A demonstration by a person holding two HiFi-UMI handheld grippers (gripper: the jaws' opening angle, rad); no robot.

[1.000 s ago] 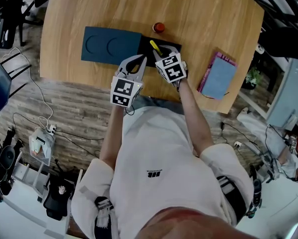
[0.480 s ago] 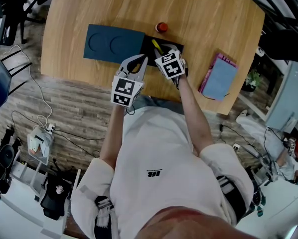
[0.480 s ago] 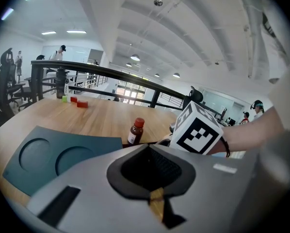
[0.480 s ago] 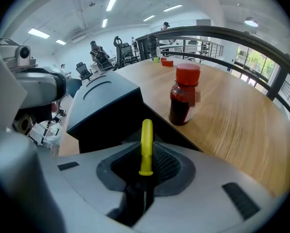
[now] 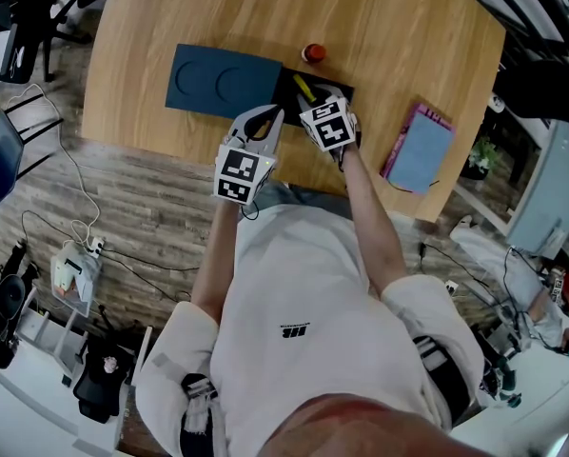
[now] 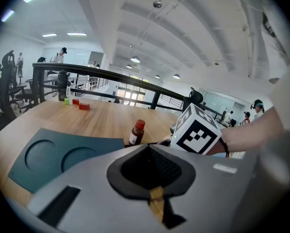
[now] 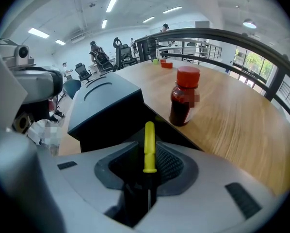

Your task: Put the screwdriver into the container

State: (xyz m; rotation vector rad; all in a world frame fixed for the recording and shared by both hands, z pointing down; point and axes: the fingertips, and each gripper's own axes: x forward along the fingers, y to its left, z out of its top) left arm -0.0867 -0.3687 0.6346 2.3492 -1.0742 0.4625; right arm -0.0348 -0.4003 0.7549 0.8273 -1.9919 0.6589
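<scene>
carry step: your right gripper [image 7: 148, 178] fingers pinched the screwdriver [image 7: 149, 144] over the container [image 5: 289, 76]; left gripper [image 6: 154, 198] fingers pressed together, empty; next move likely called for lowering, then release.

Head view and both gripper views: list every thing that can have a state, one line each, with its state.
right hand-held gripper: shut on the screwdriver.
screwdriver: held, yellow handle pointing out over the container.
left hand-held gripper: shut, empty.
container: open.
bottle: upright, red cap on.

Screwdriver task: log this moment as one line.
right gripper: shut on screwdriver | screwdriver: over container | left gripper: shut, empty
</scene>
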